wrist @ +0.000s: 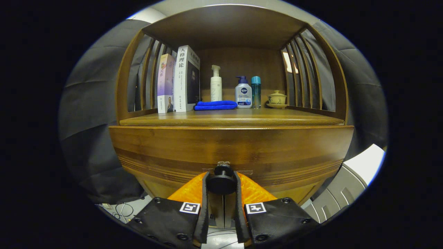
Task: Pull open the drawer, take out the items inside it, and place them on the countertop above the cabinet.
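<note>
Fingers of hand-held gripper clamp drawer knob, partly hiding it.

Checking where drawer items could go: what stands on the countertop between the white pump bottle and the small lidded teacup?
In the gripper view, between the white pump bottle and the lidded teacup stand a white-and-blue pump bottle and a teal bottle.

Warm brown wood, with spots of blue, white and orange

From my seat, the drawer front is banded amber-brown, its knob matte black between my gripper's orange-backed black fingers, each carrying a black-and-white square marker. Above the drawer, the countertop holds a vivid blue cloth, a white pump bottle, a teal-capped bottle and a cream lidded cup.
</note>
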Action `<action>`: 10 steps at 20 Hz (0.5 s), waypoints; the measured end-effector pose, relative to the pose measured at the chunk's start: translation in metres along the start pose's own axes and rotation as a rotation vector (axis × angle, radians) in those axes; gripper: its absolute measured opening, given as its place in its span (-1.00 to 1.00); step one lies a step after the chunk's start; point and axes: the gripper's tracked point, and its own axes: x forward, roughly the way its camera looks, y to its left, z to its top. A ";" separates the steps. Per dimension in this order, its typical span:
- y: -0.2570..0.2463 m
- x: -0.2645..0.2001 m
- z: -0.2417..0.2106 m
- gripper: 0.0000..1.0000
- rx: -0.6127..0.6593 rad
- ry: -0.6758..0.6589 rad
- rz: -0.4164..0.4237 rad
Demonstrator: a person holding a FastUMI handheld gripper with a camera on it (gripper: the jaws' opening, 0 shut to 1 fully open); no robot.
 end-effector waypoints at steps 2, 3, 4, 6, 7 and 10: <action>0.001 -0.010 -0.003 -0.32 0.001 0.009 0.010; 0.001 -0.014 -0.003 -0.32 -0.003 0.011 0.013; 0.001 -0.018 -0.004 -0.32 -0.008 0.012 0.016; 0.002 -0.027 -0.007 -0.32 -0.016 0.017 0.022; 0.002 -0.031 -0.009 -0.32 -0.014 0.022 0.025; 0.004 -0.046 -0.013 -0.32 -0.020 0.028 0.037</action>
